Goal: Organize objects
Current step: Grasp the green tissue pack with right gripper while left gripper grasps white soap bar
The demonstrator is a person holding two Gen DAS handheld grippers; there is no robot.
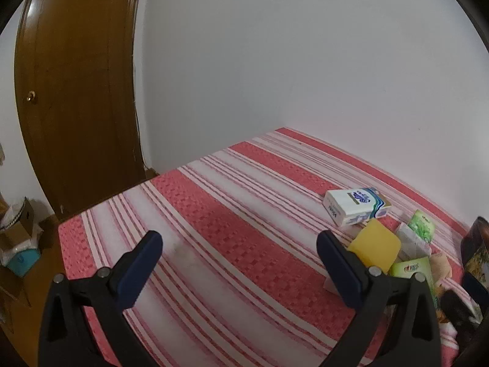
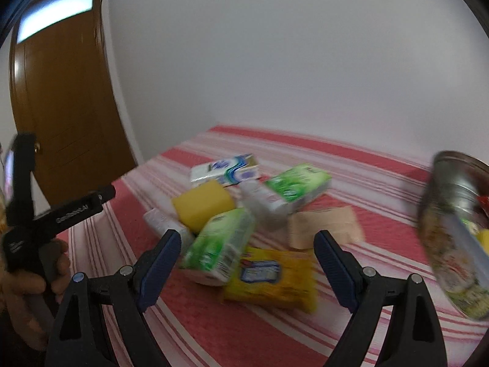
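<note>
Two grippers, left gripper (image 1: 240, 255) and right gripper (image 2: 246, 253), hang with jaws apart, nothing between them, above the red-and-white striped bedcover (image 1: 244, 214). Only the right wrist view shows the yellow flat packet (image 2: 272, 278) and tilted printed metal tin (image 2: 455, 235) beside the yellow sponge block (image 2: 203, 206); the left view adds cardboard boxes (image 1: 21, 232) by the door.
</note>
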